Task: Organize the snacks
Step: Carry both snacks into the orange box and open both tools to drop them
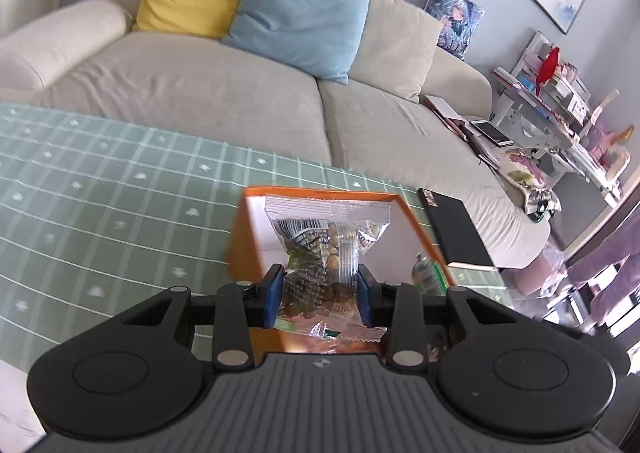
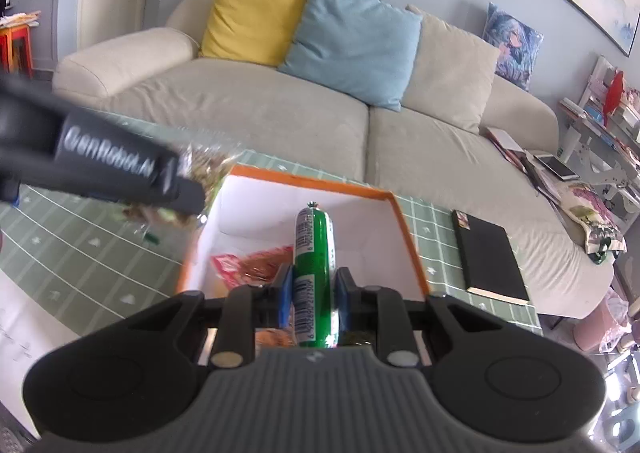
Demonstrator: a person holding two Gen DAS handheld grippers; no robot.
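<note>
Tablecloth (image 1: 100,181) comes first for us: a smooth green sheet crossed by a white grid, spread flat over the table in front of a beige fabric sofa (image 1: 192,93).

On it stands the orange box (image 2: 408,241), a shallow square carton with a white inside, open at the top so snacks can drop straight in. We judge it the collecting place for the task; a red snack packet (image 2: 252,263) already lies on its floor. A black notebook (image 2: 490,257) lies flat just beside the box, apart from the work.

We hold the left gripper (image 1: 320,289) above the near left part of the box, its blue pads pinched on the middle of a clear nut packet (image 1: 320,249), a crinkly film pouch with a crimped top seal. Gripping it at the waist keeps the loose contents from swinging.

We hold the right gripper (image 2: 314,293) over the box too, its jaws clamped tight on a green sausage stick (image 2: 314,253), a slim glossy cylinder with a knotted tip, held along its length so that it points into the open carton. Neither snack rests inside yet.
</note>
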